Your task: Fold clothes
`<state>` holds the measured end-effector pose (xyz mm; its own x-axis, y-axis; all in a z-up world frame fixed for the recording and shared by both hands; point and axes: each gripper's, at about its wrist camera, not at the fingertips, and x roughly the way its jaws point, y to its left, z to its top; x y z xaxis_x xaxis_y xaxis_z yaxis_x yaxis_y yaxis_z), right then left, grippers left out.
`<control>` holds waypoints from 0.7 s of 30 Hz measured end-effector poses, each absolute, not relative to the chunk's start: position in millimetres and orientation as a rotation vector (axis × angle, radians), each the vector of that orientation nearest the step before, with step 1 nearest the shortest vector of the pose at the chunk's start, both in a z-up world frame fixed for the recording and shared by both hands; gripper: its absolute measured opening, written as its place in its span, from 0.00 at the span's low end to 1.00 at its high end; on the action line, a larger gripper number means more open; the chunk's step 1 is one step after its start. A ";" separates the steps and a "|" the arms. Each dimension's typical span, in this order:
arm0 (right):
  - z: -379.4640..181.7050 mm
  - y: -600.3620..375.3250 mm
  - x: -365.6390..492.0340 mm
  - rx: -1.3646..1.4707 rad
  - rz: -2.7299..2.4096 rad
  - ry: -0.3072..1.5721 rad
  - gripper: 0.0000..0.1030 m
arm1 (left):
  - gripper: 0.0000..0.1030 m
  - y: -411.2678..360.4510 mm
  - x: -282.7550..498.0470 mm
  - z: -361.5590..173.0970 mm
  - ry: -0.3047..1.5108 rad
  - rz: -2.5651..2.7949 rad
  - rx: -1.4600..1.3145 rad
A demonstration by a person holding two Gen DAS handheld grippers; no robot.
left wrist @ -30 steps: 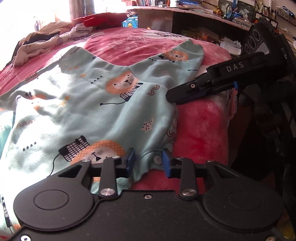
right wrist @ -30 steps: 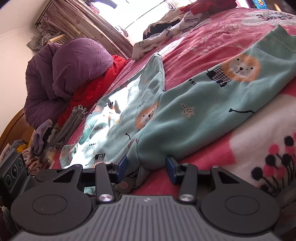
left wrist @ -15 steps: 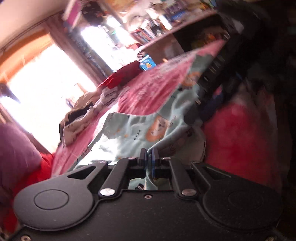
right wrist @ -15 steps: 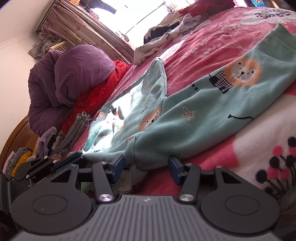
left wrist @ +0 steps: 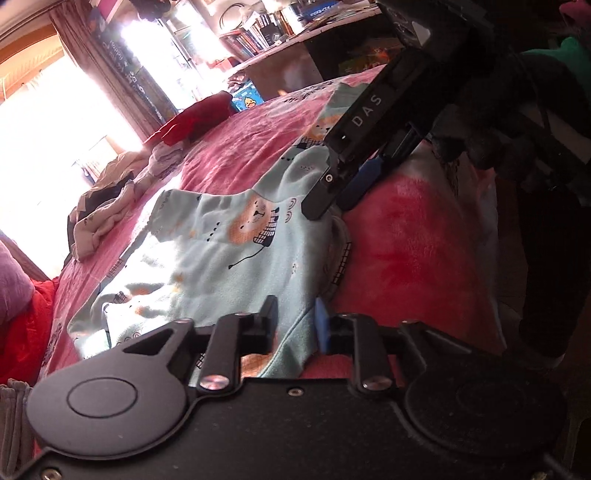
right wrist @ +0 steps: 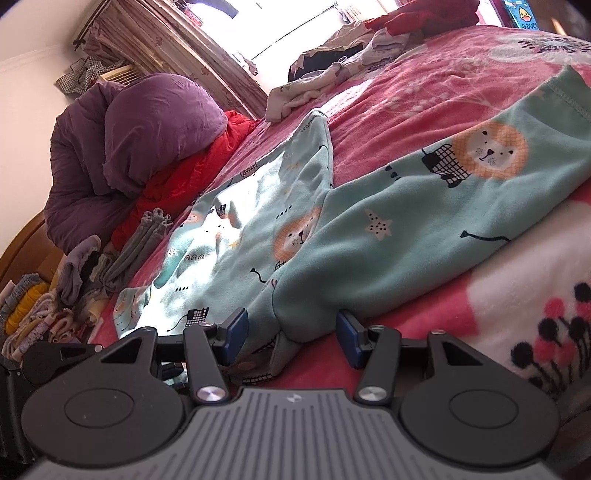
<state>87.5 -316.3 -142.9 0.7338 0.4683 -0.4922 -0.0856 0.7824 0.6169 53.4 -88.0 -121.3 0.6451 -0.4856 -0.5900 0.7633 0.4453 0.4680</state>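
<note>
A mint-green garment with lion prints (left wrist: 221, 254) lies spread on a pink bed blanket (left wrist: 251, 147). My left gripper (left wrist: 295, 326) is open, its jaws either side of the garment's near edge. My right gripper shows in the left wrist view (left wrist: 328, 206), its tips at the garment's edge further along. In the right wrist view the same garment (right wrist: 369, 236) lies flat, and my right gripper (right wrist: 291, 332) is open around a folded corner of the hem.
A purple duvet (right wrist: 140, 147) and red bedding (right wrist: 192, 177) are piled at the bed's head. Small folded clothes (right wrist: 74, 288) lie beside them. Crumpled laundry (left wrist: 107, 210) sits at the far edge. A bookshelf (left wrist: 266, 33) stands behind the bed.
My left gripper shut on the garment's edge and swung up half a second ago; now it is open again, low at the hem. The right gripper stayed open and barely shifted.
</note>
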 end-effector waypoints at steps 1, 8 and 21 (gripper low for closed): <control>-143.0 -316.1 87.4 0.602 0.325 0.686 0.52 | 0.43 -91.2 53.8 -124.0 0.408 -0.806 0.777; -144.7 -314.0 87.2 0.580 0.319 0.697 0.51 | 0.05 -108.4 48.6 -132.0 0.283 -0.694 0.843; -144.5 -313.8 84.8 0.553 0.305 0.733 0.50 | 0.10 -88.2 47.5 -138.4 0.390 -0.815 0.901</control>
